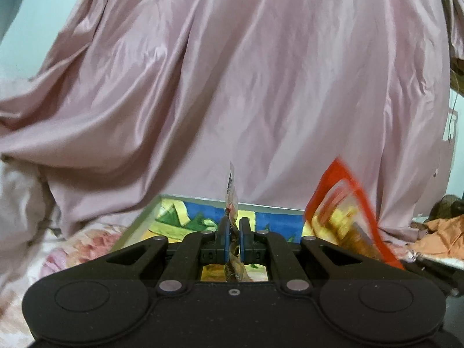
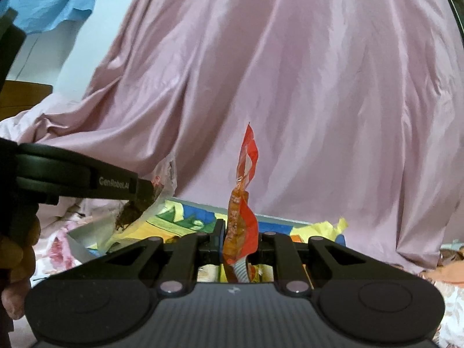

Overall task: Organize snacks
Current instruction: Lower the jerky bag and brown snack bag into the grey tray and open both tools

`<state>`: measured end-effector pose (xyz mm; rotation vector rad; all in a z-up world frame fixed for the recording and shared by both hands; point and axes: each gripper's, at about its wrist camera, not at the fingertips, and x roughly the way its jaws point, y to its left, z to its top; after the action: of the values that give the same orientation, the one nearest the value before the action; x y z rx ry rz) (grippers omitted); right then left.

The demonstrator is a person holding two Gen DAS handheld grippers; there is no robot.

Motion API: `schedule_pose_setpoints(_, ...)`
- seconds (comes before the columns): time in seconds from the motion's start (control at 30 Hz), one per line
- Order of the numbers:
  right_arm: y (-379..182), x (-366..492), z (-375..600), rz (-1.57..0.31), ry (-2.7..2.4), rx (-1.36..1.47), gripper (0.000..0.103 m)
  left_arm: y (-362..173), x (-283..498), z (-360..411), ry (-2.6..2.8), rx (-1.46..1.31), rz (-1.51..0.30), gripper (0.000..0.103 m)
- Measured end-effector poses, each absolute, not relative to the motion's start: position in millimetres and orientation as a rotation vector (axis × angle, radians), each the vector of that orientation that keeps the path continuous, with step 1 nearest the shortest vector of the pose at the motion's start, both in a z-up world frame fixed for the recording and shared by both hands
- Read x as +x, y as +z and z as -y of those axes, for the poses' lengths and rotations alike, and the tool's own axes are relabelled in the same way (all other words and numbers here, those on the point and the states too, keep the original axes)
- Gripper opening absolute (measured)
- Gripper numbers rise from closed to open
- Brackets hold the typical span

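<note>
Left wrist view fills with a pink draped sheet behind a colourful tray. Left gripper is clenched on a pale snack packet; right gripper is clamped on a red snack pouch, both above the tray.

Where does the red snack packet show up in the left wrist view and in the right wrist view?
Left wrist: the red snack packet is blurred at lower right, beside the left gripper.
Right wrist: red snack packet at centre, edge-on, clamped in the right gripper.
Shared landmark: the pink curtain behind.
</note>
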<state>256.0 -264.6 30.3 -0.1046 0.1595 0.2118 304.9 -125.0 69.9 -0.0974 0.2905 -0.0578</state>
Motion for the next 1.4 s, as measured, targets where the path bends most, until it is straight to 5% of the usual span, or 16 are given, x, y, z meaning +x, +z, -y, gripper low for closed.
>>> schedule_pose_setpoints(0.7,11,271,250,-0.212,0.281,-0.128,0.02,48,317,108,-0.018,-0.212,-0.381,0.009)
schedule_pose_setpoints(0.83,10,270,247,-0.212,0.279,-0.137,0.023,47,315,102,0.006,-0.245,-0.387,0.032)
schedule_pose_setpoints(0.97,10,269,247,-0.214,0.275,-0.128,0.049,48,308,96,0.031,-0.258,-0.378,0.064)
schedule_pose_setpoints(1.07,11,268,246,-0.212,0.27,-0.125,0.059,52,300,91,0.051,-0.263,-0.348,0.084)
schedule_pose_setpoints(1.23,16,261,247,-0.189,0.269,-0.111,0.082,63,283,82,0.09,-0.257,-0.299,0.1)
schedule_pose_setpoints(1.4,22,249,247,-0.154,0.277,-0.109,0.099,70,260,71,0.123,-0.254,-0.267,0.102)
